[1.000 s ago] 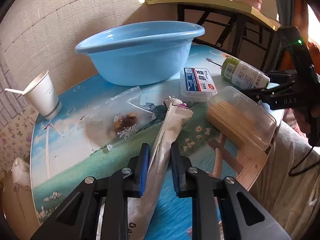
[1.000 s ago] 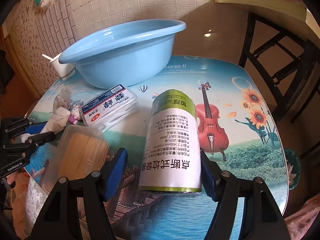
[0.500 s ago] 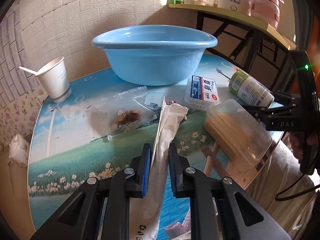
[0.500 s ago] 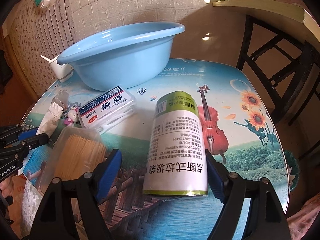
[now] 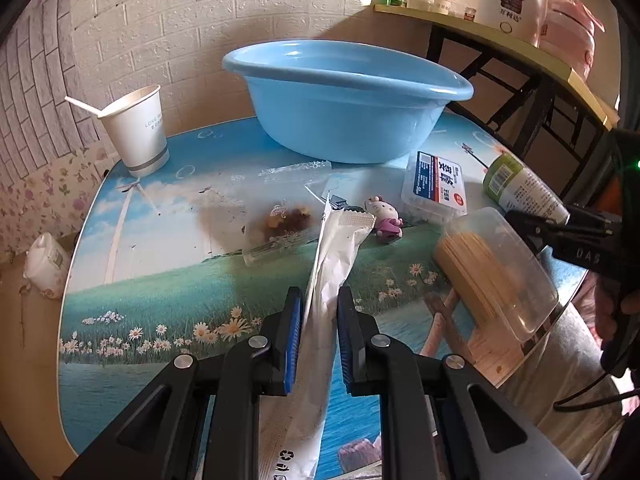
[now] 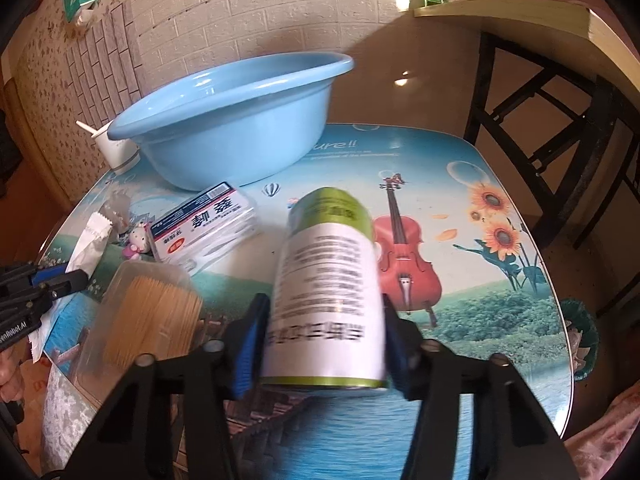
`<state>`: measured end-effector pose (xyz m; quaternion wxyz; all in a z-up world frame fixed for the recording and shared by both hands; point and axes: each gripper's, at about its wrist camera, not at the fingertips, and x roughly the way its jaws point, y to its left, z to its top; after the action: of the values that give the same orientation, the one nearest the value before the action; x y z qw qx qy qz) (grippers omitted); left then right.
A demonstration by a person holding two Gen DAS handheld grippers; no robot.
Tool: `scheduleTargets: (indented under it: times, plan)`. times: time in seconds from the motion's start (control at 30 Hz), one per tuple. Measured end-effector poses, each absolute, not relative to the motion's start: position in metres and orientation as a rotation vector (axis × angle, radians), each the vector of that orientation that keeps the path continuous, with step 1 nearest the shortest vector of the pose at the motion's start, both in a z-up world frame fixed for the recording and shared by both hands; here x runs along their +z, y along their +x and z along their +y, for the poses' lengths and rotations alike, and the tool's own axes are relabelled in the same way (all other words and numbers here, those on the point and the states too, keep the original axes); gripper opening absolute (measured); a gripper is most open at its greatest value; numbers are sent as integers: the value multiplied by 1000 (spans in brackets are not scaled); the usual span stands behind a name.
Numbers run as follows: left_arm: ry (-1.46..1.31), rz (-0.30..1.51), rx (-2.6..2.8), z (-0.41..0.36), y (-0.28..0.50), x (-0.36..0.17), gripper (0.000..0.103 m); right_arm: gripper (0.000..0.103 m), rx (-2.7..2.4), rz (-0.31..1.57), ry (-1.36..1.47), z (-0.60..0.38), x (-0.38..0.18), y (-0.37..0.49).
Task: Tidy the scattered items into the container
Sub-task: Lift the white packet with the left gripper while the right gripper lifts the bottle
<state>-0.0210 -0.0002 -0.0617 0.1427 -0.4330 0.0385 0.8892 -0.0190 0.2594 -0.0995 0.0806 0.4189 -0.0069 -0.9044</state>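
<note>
Glossy printed worktop [image 5: 168, 280] is carrying a round, smooth blue plastic basin [image 5: 344, 96] at its back. Right gripper [image 6: 324, 344] has just been closing; its fingers are clamping a cylindrical paper-labelled roll [image 6: 328, 288]. Left gripper [image 5: 318, 336] fingers are pinching a long crinkled white packet [image 5: 332, 256].

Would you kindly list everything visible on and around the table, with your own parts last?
basin: one, light blue, table's far side.
paper cup: one, white, left of basin, holds a spoon.
labelled box: one, clear with blue-red label, before basin.
cat figurine: one, white-pink, centre.
clear snack bag: one, centre-left.
toothpick box: one, clear, right edge.
white sachet: one, between left tongs.
green-capped roll: one, white label, between right tongs.
table: one, scenic print.
shelf: one, yellow, behind.
left tongs: shut on sachet.
right tongs: just closed on roll.
</note>
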Motion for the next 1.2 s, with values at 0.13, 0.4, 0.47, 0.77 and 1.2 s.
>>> scheduleTargets:
  times: [0.13,0.4,0.47,0.77,1.2]
  plan:
    - [-1255,101,2572,1,-23,-63,16,50,-2704,-19,1241,261,-99,-20]
    - [-1216,145,2614,6,-22,-67,18,50,-2699,-29,1224,261,-99,-16]
    - [-1208,138,2622,6,-22,-67,19,50,-2700,-25,1221,261,-99,-16]
    - [-1144,116,2654,4,-20,-70,22,51,-2703,-16,1206,261,-100,-17]
    - [-1092,79,2710,5,-17,-73,24,52,-2744,27,1157,252,-104,-10]
